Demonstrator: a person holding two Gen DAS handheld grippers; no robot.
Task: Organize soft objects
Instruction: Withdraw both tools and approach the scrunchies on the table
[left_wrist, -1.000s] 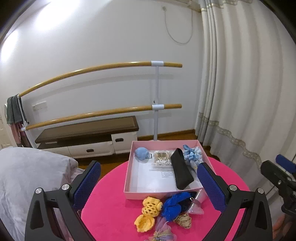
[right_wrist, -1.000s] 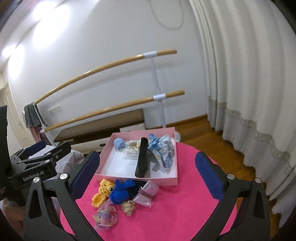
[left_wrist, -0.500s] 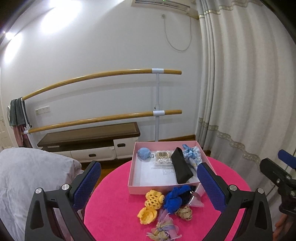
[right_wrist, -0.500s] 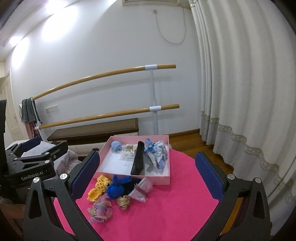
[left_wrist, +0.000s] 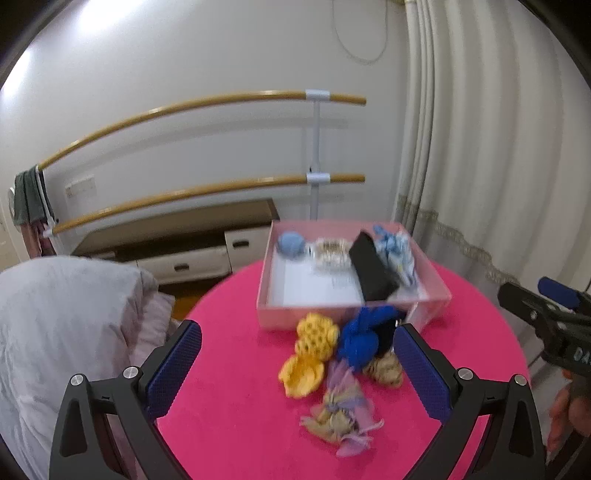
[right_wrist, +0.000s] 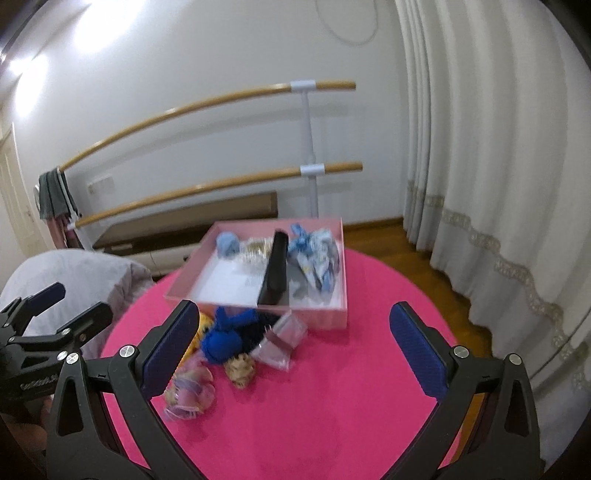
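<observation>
A pink box sits on the round pink table. Inside it lie a light-blue ball, a beige hair tie, a black case and a blue-white scrunchie. In front of the box lie two yellow crochet pieces, a dark-blue soft item, a tan scrunchie, a purple scrunchie and a clear pouch. My left gripper and right gripper both hover open above the loose pile, empty.
A grey-white quilt bulges at the table's left. Behind are two wooden ballet bars, a low cabinet and a white curtain on the right. The other gripper shows at each view's edge.
Both grippers have dropped and moved closer to the table; the pile and the box look larger. The views are blurred by motion. Nothing has been picked up.
</observation>
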